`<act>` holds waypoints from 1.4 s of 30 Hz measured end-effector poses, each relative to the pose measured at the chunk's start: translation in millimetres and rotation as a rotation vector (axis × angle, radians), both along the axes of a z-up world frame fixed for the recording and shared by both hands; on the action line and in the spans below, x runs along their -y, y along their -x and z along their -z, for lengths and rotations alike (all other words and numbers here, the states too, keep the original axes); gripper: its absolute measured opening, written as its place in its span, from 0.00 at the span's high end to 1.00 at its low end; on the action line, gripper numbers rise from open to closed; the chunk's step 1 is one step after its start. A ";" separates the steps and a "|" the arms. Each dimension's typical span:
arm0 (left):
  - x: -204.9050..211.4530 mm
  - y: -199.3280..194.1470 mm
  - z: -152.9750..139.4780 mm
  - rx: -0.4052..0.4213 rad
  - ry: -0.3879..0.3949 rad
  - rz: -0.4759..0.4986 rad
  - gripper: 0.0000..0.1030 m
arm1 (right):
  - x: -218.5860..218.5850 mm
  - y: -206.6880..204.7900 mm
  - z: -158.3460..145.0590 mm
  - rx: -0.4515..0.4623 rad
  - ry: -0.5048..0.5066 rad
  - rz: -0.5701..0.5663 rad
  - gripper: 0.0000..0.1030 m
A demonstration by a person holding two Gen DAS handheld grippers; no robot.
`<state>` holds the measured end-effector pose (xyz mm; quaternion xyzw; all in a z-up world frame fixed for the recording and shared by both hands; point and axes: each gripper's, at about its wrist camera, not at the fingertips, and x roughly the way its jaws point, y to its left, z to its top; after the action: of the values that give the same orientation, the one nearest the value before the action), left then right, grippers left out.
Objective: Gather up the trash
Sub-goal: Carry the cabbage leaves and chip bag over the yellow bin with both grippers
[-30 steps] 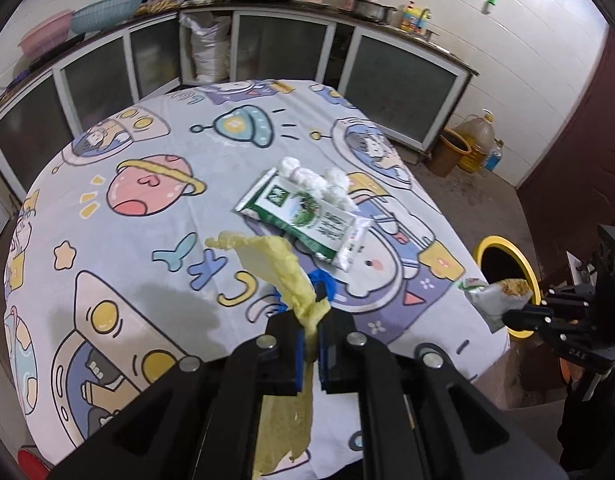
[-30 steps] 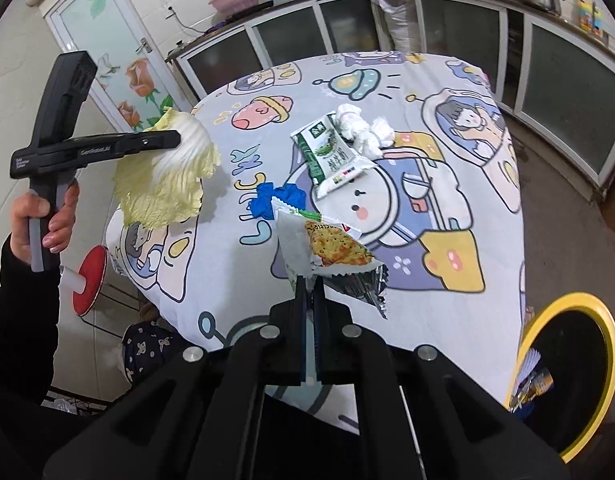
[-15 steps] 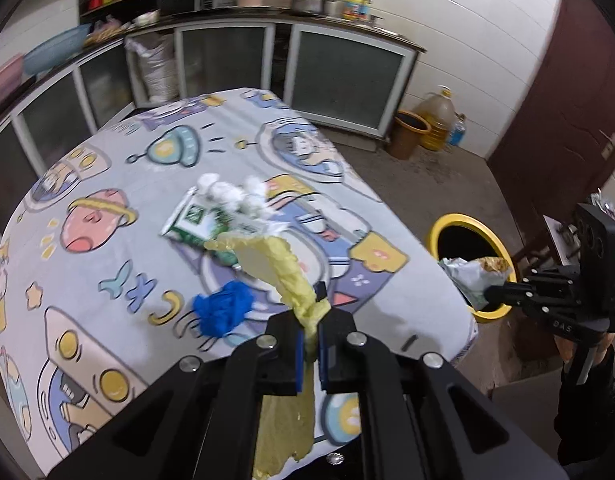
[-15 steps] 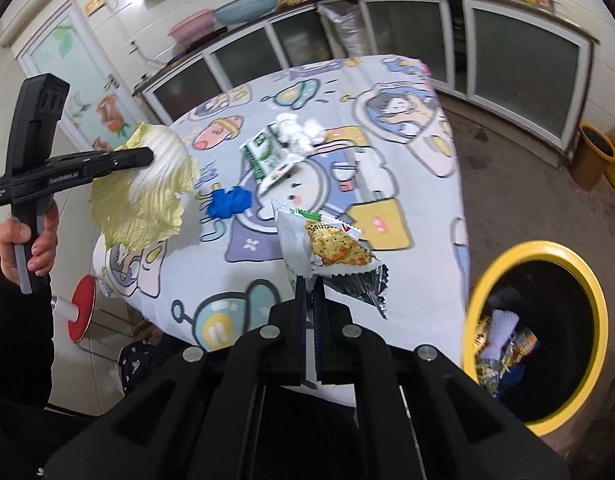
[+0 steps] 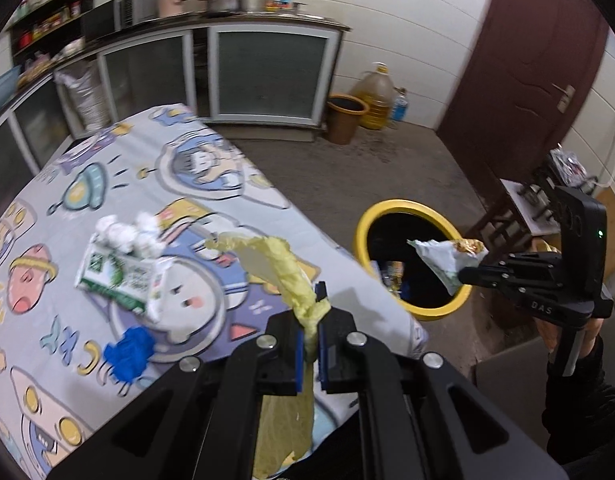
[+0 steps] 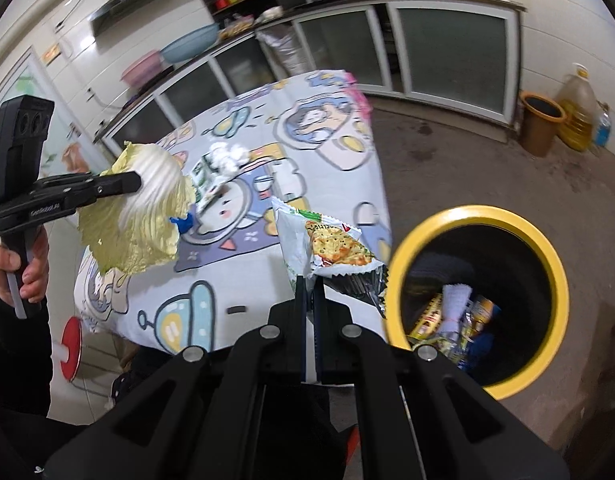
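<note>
Left gripper [image 5: 310,344]: clamping a cabbage leaf [image 5: 275,264], swinging off the table [image 5: 211,200] toward the bin [image 5: 387,210]. Right gripper [image 6: 310,292]: pinching a snack wrapper [image 6: 327,248], now nearing the bin's rim; dropping comes next, likely.

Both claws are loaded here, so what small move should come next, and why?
Probably carry the right claw a little further until it is squarely over the yellow bin's opening, then let go. It is shut on the snack wrapper, which the left view shows already over the rim. The left claw, shut on the cabbage leaf, is still above the table edge.
</note>
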<state>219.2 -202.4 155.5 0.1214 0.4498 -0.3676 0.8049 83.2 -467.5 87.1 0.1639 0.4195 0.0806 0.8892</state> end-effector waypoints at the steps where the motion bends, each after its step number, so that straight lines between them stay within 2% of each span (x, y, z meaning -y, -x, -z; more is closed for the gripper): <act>1: 5.0 1.5 0.1 0.000 0.000 0.010 0.96 | 3.8 1.9 0.7 0.000 0.000 0.011 0.97; 10: 72.4 14.5 6.6 -0.025 0.014 0.131 0.96 | 46.8 22.4 11.7 -0.012 -0.028 0.112 0.97; 22: 144.8 26.4 17.4 -0.037 0.013 0.238 0.96 | 91.7 33.3 39.5 -0.054 -0.060 0.220 0.96; 32: 197.4 30.0 32.6 -0.057 0.004 0.298 0.96 | 115.9 27.8 64.9 -0.096 -0.078 0.281 0.96; 42: 239.2 30.8 57.7 -0.017 -0.054 0.310 0.96 | 132.8 21.6 85.8 -0.129 -0.092 0.318 0.96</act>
<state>188.4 -441.6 97.8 0.2076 0.4420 -0.4761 0.7313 61.7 -600.3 1.3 0.2735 0.4403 -0.0527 0.8536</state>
